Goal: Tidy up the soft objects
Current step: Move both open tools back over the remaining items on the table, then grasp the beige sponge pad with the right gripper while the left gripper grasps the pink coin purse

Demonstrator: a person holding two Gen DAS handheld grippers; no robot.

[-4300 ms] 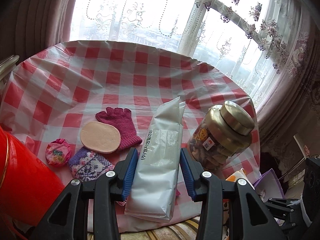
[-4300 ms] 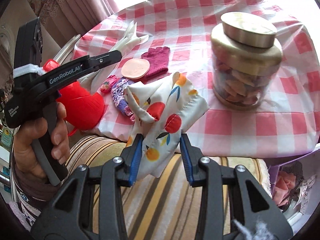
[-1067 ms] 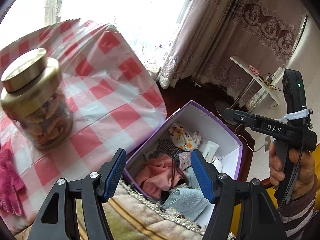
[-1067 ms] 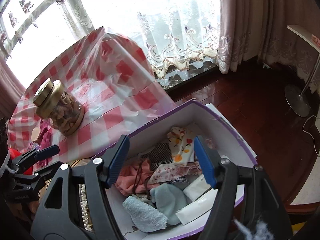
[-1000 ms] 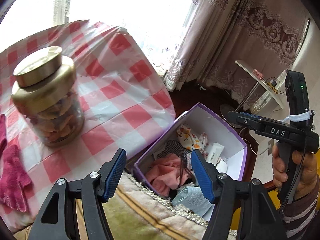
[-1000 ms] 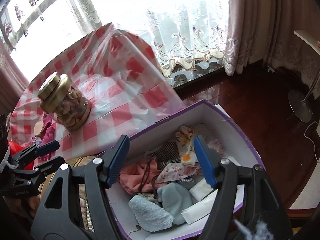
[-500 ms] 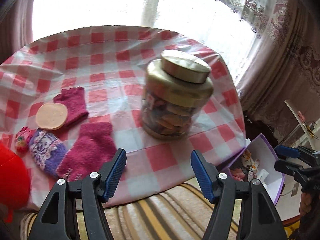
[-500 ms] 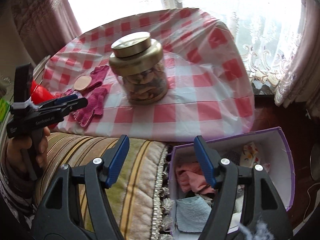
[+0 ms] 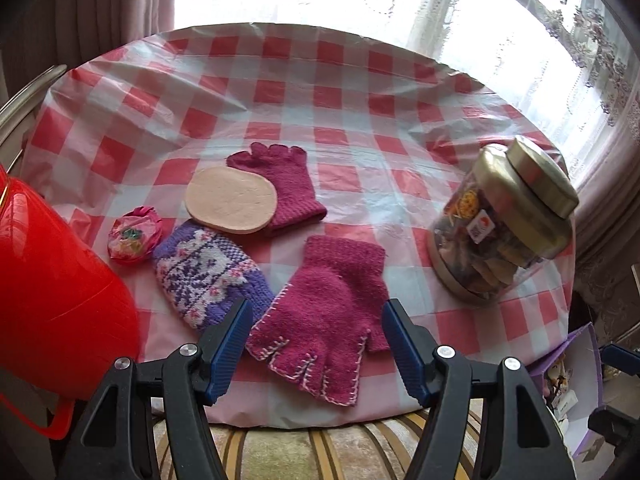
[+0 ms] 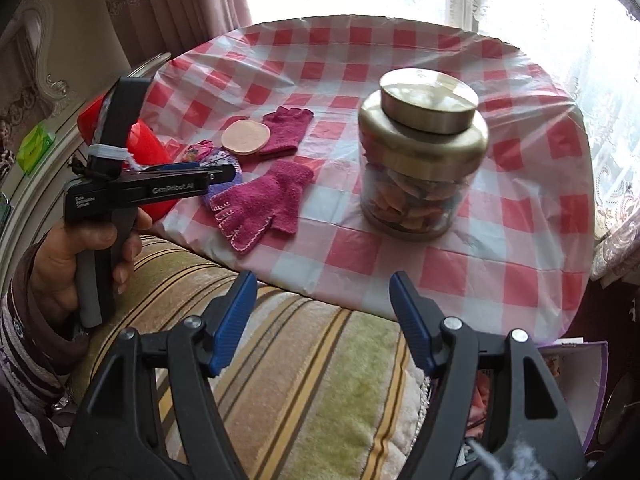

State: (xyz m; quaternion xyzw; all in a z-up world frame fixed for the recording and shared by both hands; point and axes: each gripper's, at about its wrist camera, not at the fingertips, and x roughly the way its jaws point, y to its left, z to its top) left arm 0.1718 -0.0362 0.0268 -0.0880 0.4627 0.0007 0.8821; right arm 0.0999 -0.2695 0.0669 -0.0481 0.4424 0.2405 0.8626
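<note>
A magenta fingerless glove (image 9: pixel 326 312) lies at the near edge of the checked table (image 9: pixel 360 92). My left gripper (image 9: pixel 316 326) is open and empty, its jaws either side of that glove, just above it. Behind lie a purple patterned mitten (image 9: pixel 208 276), a second magenta glove (image 9: pixel 288 188), a beige oval pad (image 9: pixel 231 200) and a small pink bundle (image 9: pixel 134 235). My right gripper (image 10: pixel 322 298) is open and empty over the striped cushion (image 10: pixel 296 380). The right wrist view shows the near glove (image 10: pixel 264 200) and the left gripper (image 10: pixel 218 174) over it.
A glass jar with a gold lid (image 9: pixel 504 224) stands at the table's right; it also shows in the right wrist view (image 10: pixel 420 152). A red container (image 9: pixel 52 300) stands at the left. A purple box of soft things (image 9: pixel 576 368) sits low right, beside the cushion.
Both grippers have swung away from the purple box back to the table. My left gripper has come down close over the near magenta glove. Both stay open.
</note>
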